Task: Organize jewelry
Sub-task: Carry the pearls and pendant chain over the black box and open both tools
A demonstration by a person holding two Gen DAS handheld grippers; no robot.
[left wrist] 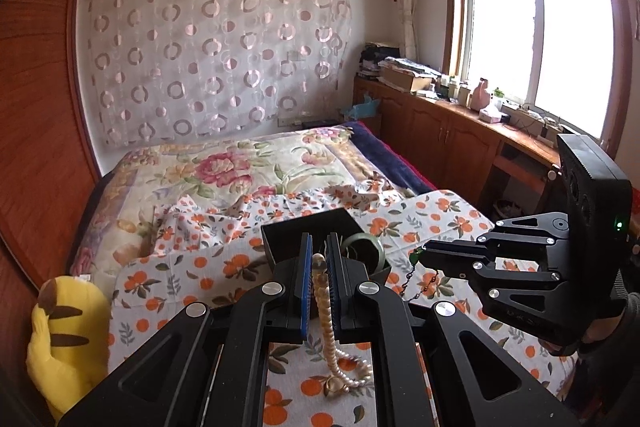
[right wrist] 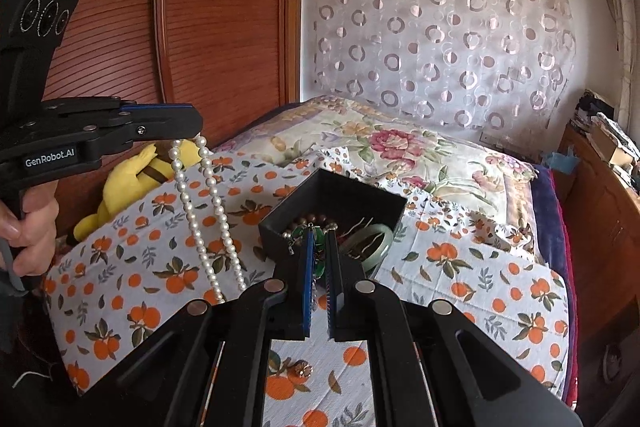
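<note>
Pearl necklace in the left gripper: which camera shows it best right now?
The right wrist view: the pearl necklace hangs from the left gripper as two full strands against the orange-print cloth. The left wrist view shows only a short stretch pinched between its own fingers, plus the tail on the cloth.

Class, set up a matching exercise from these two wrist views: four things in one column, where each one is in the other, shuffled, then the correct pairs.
Things:
1. White pearl bead necklace
2. Pale green jade bangle
3. Yellow striped plush toy
4. Dark chain with a green pendant

Places:
A. Leaning on the open black box's rim
B. Hanging from the left hand-held gripper
C. Hanging from the right hand-held gripper
D. At the bed's edge by the wooden wardrobe

Pairs: 1-B, 2-A, 3-D, 4-C
</note>
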